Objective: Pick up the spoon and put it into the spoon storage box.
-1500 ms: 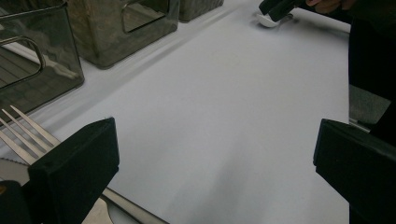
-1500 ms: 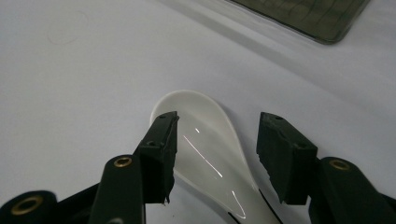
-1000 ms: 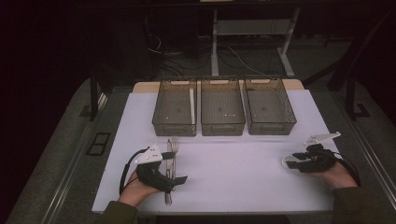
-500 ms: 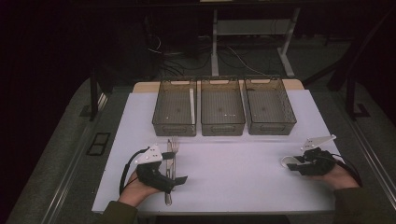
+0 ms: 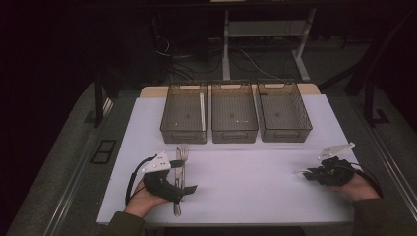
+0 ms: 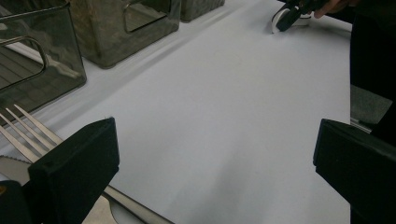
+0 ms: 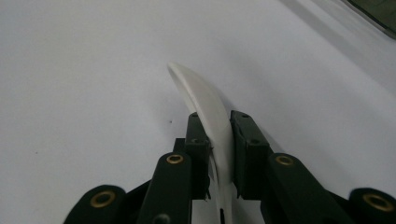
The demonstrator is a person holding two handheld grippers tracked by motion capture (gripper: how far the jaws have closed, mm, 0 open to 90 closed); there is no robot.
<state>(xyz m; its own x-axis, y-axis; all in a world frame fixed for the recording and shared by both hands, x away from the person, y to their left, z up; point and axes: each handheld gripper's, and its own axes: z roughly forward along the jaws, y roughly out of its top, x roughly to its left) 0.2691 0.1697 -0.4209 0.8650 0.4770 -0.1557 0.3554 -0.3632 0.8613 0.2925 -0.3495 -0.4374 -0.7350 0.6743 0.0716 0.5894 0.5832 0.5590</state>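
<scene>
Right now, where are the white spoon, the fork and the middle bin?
white spoon (image 7: 205, 105), right gripper view, on its curved bowl edge ahead of the jaws.
fork (image 5: 184, 153), high view, on its tines.
middle bin (image 5: 234, 133), high view, on its near wall.

The counter is plain white, with a pale wood edge showing behind the bins. The three bins are smoky grey and see-through, their floors finely gridded. The fork and the knife are shiny silver. The spoon is plain white. Both claws are black: the left claw matte, the right claw with brass-coloured rivets. Each carries a light grey plate on top. The floor around is dark grey.
</scene>
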